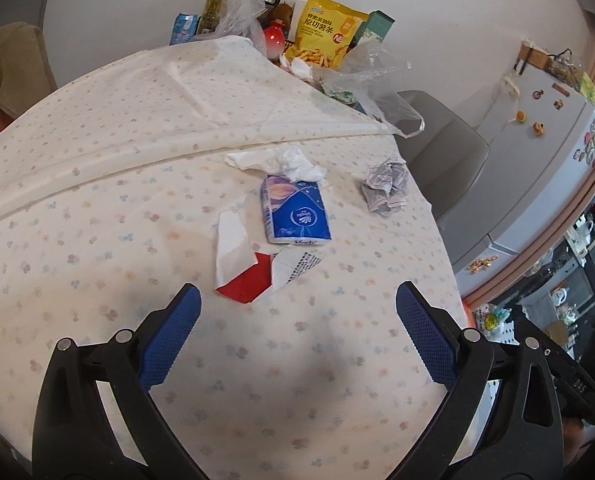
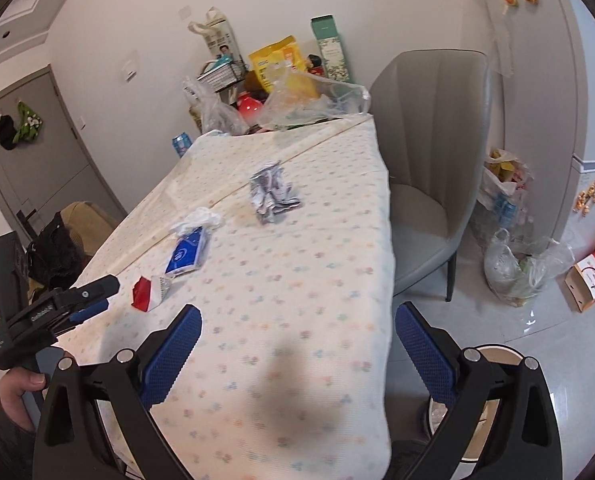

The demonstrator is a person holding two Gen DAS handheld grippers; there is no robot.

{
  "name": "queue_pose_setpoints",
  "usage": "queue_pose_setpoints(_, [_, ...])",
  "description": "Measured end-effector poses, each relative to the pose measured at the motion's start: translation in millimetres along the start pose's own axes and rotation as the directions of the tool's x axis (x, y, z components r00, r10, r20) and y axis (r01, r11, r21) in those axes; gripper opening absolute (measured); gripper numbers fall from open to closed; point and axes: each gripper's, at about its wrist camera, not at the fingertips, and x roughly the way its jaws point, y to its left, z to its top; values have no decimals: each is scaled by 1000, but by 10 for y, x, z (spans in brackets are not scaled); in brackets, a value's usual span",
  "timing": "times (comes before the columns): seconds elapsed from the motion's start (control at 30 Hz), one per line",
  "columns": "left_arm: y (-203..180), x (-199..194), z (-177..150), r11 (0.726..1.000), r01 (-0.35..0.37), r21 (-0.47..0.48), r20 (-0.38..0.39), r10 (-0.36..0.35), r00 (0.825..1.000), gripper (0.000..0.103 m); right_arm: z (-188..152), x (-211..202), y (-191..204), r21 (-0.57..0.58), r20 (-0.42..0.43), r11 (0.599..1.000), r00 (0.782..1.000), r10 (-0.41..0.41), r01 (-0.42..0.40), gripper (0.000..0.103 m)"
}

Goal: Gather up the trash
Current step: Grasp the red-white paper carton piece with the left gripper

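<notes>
Trash lies on a table with a flowered cloth (image 1: 97,208). A red and white folded carton (image 1: 241,268) (image 2: 147,294) is nearest my left gripper (image 1: 297,300), which hangs open just short of it with nothing between its fingers. Beyond the carton lie a blue tissue pack (image 1: 295,212) (image 2: 185,256), a white crumpled tissue (image 1: 285,162) (image 2: 199,218) and a crumpled printed paper (image 1: 385,186) (image 2: 273,192). My right gripper (image 2: 297,316) is open over the table's near right edge, empty. The left gripper (image 2: 85,300) also shows at the left of the right wrist view, held by a hand (image 2: 17,384).
Snack bags, a yellow chip bag (image 1: 329,34) and clear plastic bags (image 2: 309,100) crowd the table's far end. A grey chair (image 2: 425,184) stands at the table's right side. Bags of rubbish (image 2: 513,268) and a round bin (image 2: 481,400) are on the floor by the fridge (image 1: 537,152).
</notes>
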Motion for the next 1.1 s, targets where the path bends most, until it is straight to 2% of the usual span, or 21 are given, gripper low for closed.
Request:
queue_pose_setpoints(0.2, [67, 156, -41, 1000, -6, -5, -48, 6, 999, 97, -37, 65, 45, 0, -21, 1000, 1000, 18, -18, 95])
queue_pose_setpoints(0.43, [52, 328, -82, 1000, 13, -5, -82, -14, 997, 96, -43, 97, 16, -2, -36, 1000, 999, -3, 3, 95])
queue_pose_setpoints(0.63, [50, 425, -7, 998, -57, 8, -61, 57, 997, 87, -43, 113, 15, -4, -40, 1000, 999, -5, 5, 95])
queue_pose_setpoints(0.8, [80, 496, 69, 995, -95, 4, -63, 95, 993, 87, -47, 181, 2, -9, -58, 1000, 998, 3, -4, 95])
queue_pose_setpoints(0.83, [87, 507, 78, 995, -104, 4, -62, 104, 993, 83, -49, 194, 3, -10, -62, 1000, 998, 5, -6, 95])
queue_pose_setpoints(0.87, [92, 508, 86, 993, -115, 6, -57, 115, 992, 71, -45, 208, 7, -12, -65, 1000, 998, 7, -7, 95])
queue_pose_setpoints(0.9, [94, 512, 88, 991, -136, 10, -56, 136, 989, 66, -40, 222, 14, -14, -67, 1000, 998, 7, -8, 95])
queue_pose_setpoints(0.97, [102, 507, 82, 987, -157, 22, -55, 158, 986, 44, -26, 249, 36, -19, -71, 1000, 997, 9, -10, 95])
queue_pose_setpoints(1.03, [104, 504, 77, 988, -149, 31, -64, 151, 986, 28, -10, 277, 68, -24, -74, 1000, 997, 11, -13, 95])
queue_pose_setpoints(1.1, [110, 476, 69, 991, -129, 31, -66, 131, 989, 19, 1, 304, 121, -33, -78, 999, 997, 16, -18, 95])
